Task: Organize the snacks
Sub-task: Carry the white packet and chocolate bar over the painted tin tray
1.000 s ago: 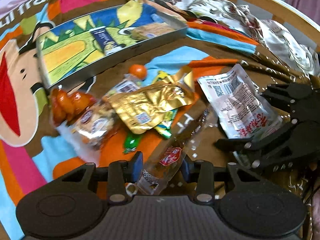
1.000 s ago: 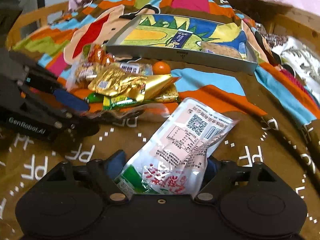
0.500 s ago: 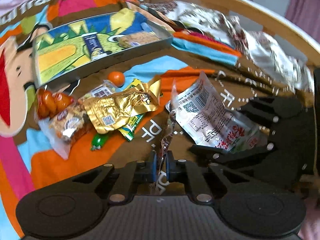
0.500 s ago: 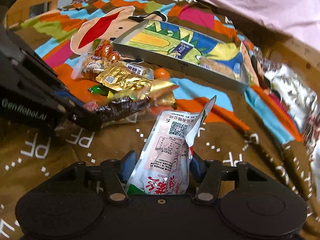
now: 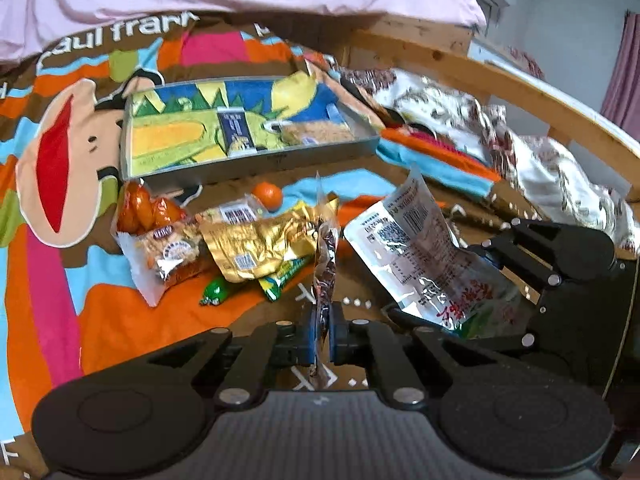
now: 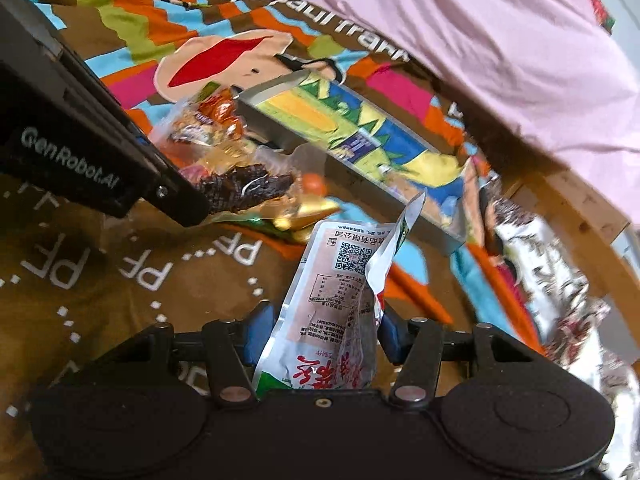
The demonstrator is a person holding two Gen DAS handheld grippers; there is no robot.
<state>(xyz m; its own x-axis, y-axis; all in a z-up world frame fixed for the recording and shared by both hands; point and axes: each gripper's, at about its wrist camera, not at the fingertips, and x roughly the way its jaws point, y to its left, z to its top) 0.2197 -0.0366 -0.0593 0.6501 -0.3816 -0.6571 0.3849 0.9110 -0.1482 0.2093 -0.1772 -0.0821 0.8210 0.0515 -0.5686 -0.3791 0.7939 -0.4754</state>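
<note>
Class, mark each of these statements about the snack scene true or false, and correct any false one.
1. The left gripper is shut on a clear packet of dark snack. True.
2. The right gripper is empty. False: it grips a white pouch printed with a QR code.
3. The tray holds no snacks. False: a dark blue packet and a pale biscuit-like packet lie in it.
4. A gold foil packet lies in the snack pile in front of the tray. True.
5. The small orange ball lies inside the tray. False: it lies on the blanket outside it.
</note>
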